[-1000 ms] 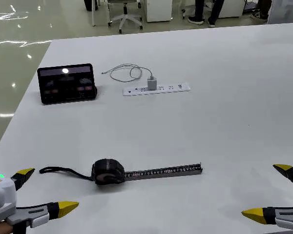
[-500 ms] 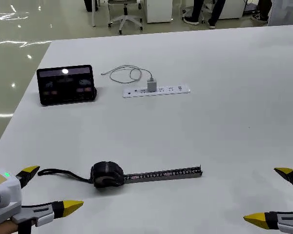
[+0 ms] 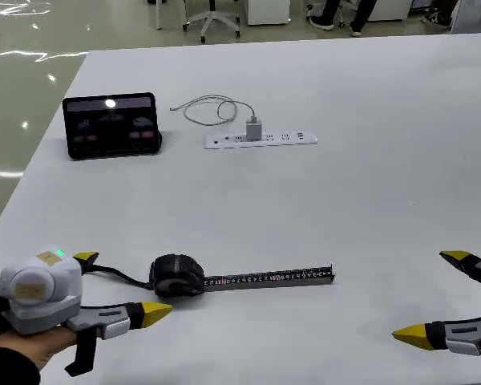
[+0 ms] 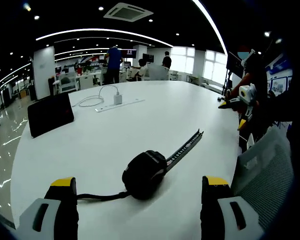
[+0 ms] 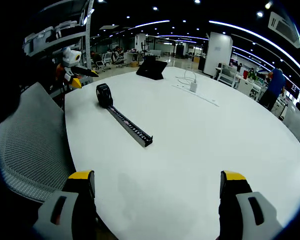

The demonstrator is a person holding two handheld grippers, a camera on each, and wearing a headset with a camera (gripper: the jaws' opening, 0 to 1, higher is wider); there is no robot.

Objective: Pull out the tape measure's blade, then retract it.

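- The tape measure [image 3: 176, 277] lies low and left of centre in the head view, its black case flat on the white desk [image 3: 321, 200].
- Its blade [image 3: 272, 278] lies drawn out to the right along the desk, hook end free, so I judge the pull done and the retraction left.
- A black wrist strap [image 3: 116, 275] trails left from the case, toward my left gripper [image 3: 122, 285].
- The left gripper is released and holds nothing. In its own view the case sits ahead, between the two yellow-tipped jaws and not touched.
- The right gripper [image 3: 431, 295], at the lower right, is also spread wide and empty, well apart from the blade's tip.
- Risk: if I close on the case off-centre, it may skid on the smooth desk and swing the blade round.
- Risk: the strap could get pinched with the case and spoil the grip.
- Risk: with the tip unheld, a freed blade could whip back and jolt the case out of the jaws.
- Further up the frame, well clear, are a tablet [image 3: 111, 126] and a power strip [image 3: 260, 139] with a charger [image 3: 254, 128].
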